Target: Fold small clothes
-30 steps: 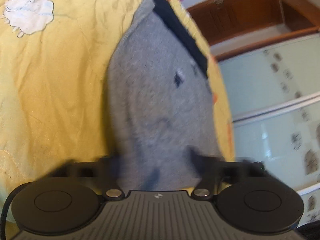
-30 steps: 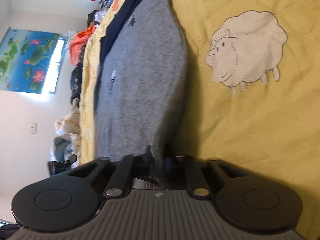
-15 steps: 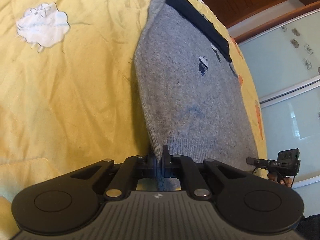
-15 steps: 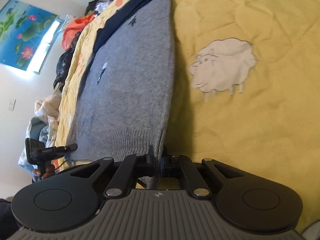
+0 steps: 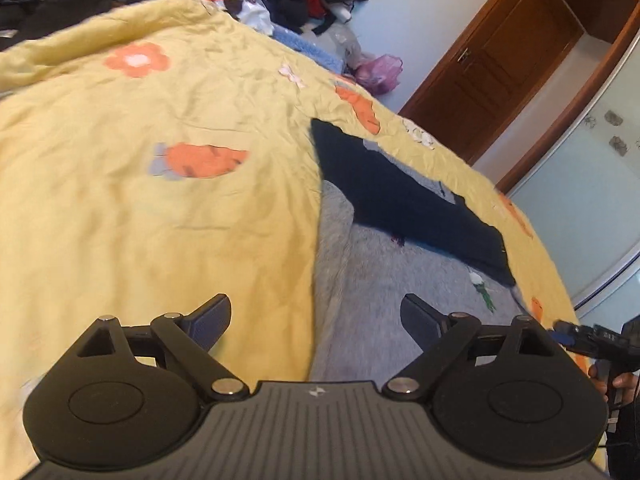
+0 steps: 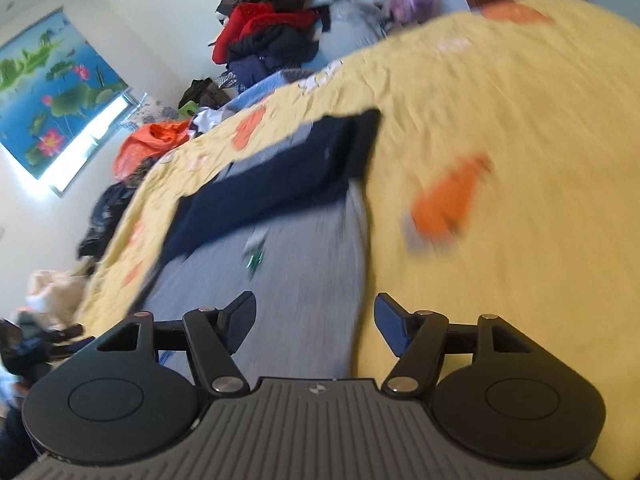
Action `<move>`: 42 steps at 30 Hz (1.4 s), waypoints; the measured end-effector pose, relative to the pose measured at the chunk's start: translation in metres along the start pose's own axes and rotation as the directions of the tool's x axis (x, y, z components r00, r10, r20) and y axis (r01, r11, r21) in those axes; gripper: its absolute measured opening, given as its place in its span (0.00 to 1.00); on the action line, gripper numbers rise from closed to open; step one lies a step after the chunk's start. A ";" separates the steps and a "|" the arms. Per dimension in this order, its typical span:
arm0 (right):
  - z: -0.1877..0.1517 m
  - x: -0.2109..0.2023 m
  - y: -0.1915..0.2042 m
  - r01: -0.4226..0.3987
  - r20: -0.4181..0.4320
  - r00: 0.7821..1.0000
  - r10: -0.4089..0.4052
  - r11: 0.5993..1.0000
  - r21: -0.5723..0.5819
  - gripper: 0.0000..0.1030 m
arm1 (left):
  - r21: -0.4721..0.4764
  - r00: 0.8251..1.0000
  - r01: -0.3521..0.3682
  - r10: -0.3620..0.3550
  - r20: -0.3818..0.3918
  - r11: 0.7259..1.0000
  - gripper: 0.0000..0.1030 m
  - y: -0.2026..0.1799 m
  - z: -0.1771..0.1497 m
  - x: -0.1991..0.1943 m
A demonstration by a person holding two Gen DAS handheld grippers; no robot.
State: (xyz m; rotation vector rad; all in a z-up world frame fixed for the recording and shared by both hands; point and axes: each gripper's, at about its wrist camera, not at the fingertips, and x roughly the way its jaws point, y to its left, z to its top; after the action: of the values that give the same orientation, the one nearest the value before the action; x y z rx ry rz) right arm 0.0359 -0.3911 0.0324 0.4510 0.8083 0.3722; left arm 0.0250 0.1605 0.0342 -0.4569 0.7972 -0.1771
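Change: both tongs, clamped on the sweater hem half a second ago, now stand apart and hold nothing.
Left tongs (image 5: 316, 322): spread wide over the sweater's (image 5: 400, 280) left edge.
Right tongs (image 6: 315, 326): spread wide over its right edge.
Sweater: flat on the quilt (image 5: 160, 220) just ahead of both tongs, navy band (image 5: 400, 196) at the far end.
Next, judged: grip both near corners evenly, then carry them to the band, keeping the edges aligned.
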 end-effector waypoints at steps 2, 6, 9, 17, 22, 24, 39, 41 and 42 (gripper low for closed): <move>0.015 0.035 0.002 0.057 -0.006 0.998 -0.057 0.998 -0.020 0.62 | 0.050 1.000 -0.019 0.020 -0.018 0.999 0.89 -0.015 0.005 0.032; 0.022 0.074 0.010 0.084 -0.026 0.996 -0.087 0.993 -0.086 0.62 | 0.153 0.999 -0.032 0.038 -0.034 0.988 0.77 -0.039 0.003 0.066; 0.023 0.083 0.021 0.071 -0.065 0.995 -0.079 0.990 -0.120 0.16 | 0.223 0.996 -0.083 0.090 -0.024 0.971 0.24 -0.045 0.008 0.076; 0.019 0.063 -0.008 0.064 -0.051 0.997 -0.066 0.997 -0.043 0.10 | 0.129 0.993 -0.117 0.119 -0.012 0.985 0.05 -0.005 0.017 0.062; 0.012 0.059 -0.015 -0.002 -0.032 0.999 0.003 0.999 0.033 0.29 | 0.142 0.992 -0.120 0.123 -0.012 0.983 0.12 -0.017 0.011 0.055; 0.006 0.049 -0.014 -0.042 -0.055 0.997 0.045 0.998 0.053 0.45 | 0.105 0.996 -0.069 0.075 -0.054 0.992 0.22 -0.015 0.003 0.044; -0.041 0.000 0.004 -0.042 -0.124 0.991 0.044 0.999 0.018 0.11 | 0.208 0.994 -0.085 0.098 -0.053 0.975 0.03 -0.021 -0.038 0.016; -0.041 -0.004 -0.006 0.003 -0.121 0.993 -0.001 1.000 0.019 0.10 | 0.217 0.995 -0.070 0.083 -0.051 0.974 0.03 -0.015 -0.040 0.013; -0.043 -0.004 -0.011 0.017 -0.125 0.992 -0.013 1.000 0.027 0.10 | 0.209 0.996 -0.066 0.077 -0.048 0.976 0.03 -0.014 -0.040 0.013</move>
State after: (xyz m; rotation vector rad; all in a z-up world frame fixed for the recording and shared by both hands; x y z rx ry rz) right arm 0.0021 -0.3913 0.0029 0.4505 0.9392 0.3786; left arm 0.0052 0.1312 0.0079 -0.2267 0.8385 -0.2044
